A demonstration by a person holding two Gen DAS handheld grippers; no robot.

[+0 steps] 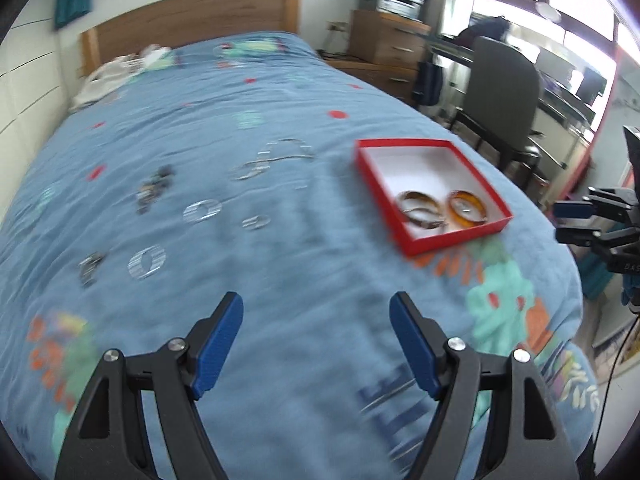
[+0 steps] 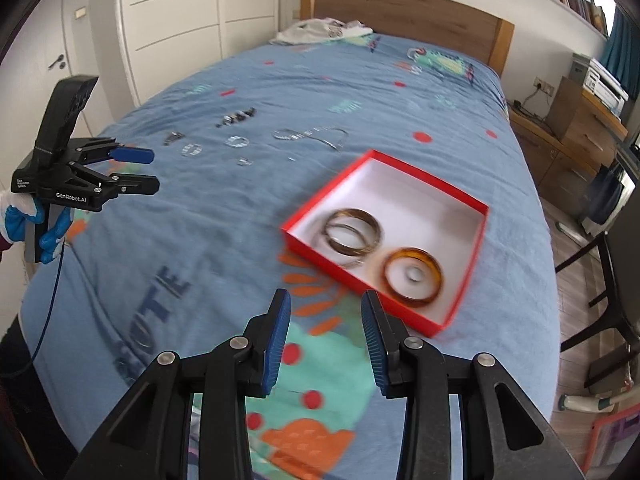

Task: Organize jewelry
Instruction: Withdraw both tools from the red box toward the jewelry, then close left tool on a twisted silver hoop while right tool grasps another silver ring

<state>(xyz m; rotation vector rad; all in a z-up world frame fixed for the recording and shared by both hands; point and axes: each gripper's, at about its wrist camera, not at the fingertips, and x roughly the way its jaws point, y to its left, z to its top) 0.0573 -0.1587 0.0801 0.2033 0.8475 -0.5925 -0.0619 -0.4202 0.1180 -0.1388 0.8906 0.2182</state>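
A red box [image 2: 420, 204] with a white floor lies on the blue bedspread [image 2: 224, 240]. Inside it are a stack of brown bangles [image 2: 352, 236] and an amber bangle [image 2: 414, 255] with a small ring in its middle. Loose silver rings [image 2: 237, 141], a thin necklace [image 2: 320, 134] and dark pieces [image 2: 238, 117] lie further up the bed. My right gripper [image 2: 326, 298] hovers open and empty just short of the box's near corner. My left gripper [image 1: 316, 304] is wide open and empty, well above the bedspread; the box [image 1: 404, 160] is ahead on its right and the rings [image 1: 202, 211] on its left.
A wooden headboard [image 2: 400, 8] and a heap of pale clothes [image 2: 316, 30] are at the bed's far end. A dark chair [image 1: 504, 92] and a wooden dresser [image 1: 384, 44] stand past the bed's right edge. A blue-gloved hand [image 2: 56, 228] holds the left gripper [image 2: 154, 170].
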